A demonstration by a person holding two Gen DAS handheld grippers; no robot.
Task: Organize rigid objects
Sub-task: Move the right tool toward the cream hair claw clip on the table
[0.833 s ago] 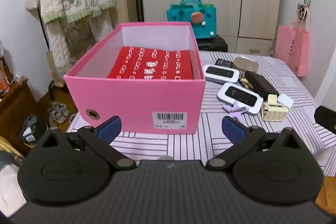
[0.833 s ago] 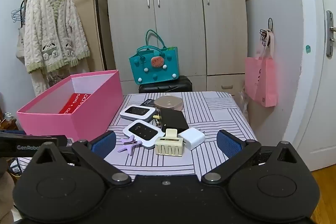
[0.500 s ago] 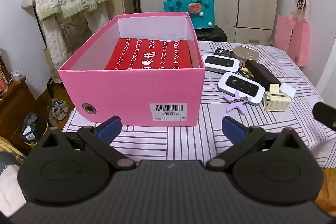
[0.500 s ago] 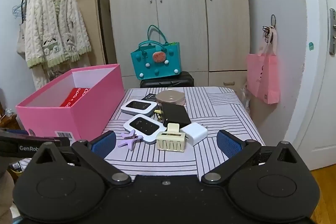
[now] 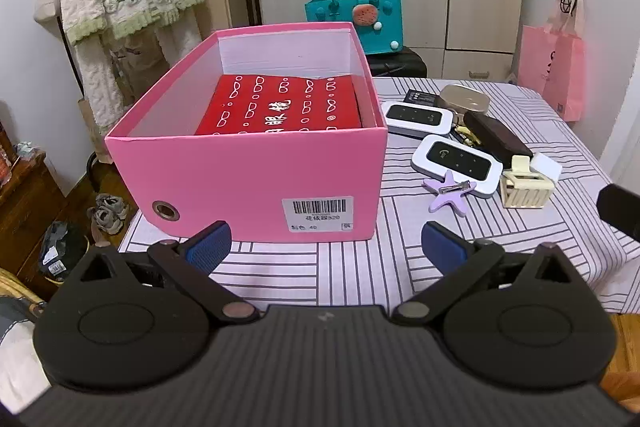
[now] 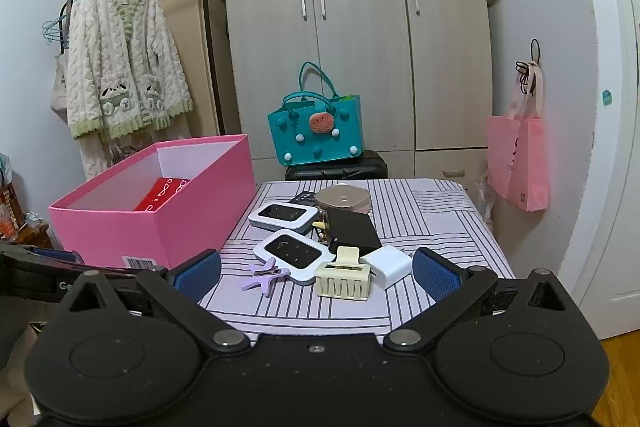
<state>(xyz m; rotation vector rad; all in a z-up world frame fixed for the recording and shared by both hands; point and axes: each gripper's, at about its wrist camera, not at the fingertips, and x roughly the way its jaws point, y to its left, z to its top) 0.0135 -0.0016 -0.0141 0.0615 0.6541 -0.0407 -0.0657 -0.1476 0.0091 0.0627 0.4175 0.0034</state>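
Observation:
A pink box (image 5: 248,171) (image 6: 120,223) stands on the left of the striped table, with a red patterned box (image 5: 280,107) (image 6: 162,193) inside. To its right lie two white pocket routers (image 5: 456,161) (image 6: 294,251), a purple star clip (image 5: 450,191) (image 6: 266,275), a cream claw clip (image 5: 526,187) (image 6: 344,277), a white charger (image 6: 387,264), a black case (image 6: 352,230) and a beige round case (image 6: 342,197). My left gripper (image 5: 325,242) hangs open before the pink box's front wall. My right gripper (image 6: 317,271) is open, just short of the clips.
The striped tablecloth (image 6: 432,223) ends at a near edge under both grippers. Behind the table a teal bag (image 6: 316,131) sits on a black case. A pink bag (image 6: 518,163) hangs right, a cardigan (image 6: 120,67) on a rack left. Shoes (image 5: 106,213) lie on the floor.
The left wrist view has risen and tilted down, showing more of the red box inside. The right wrist view has edged closer to the small items. Both grippers stay open.

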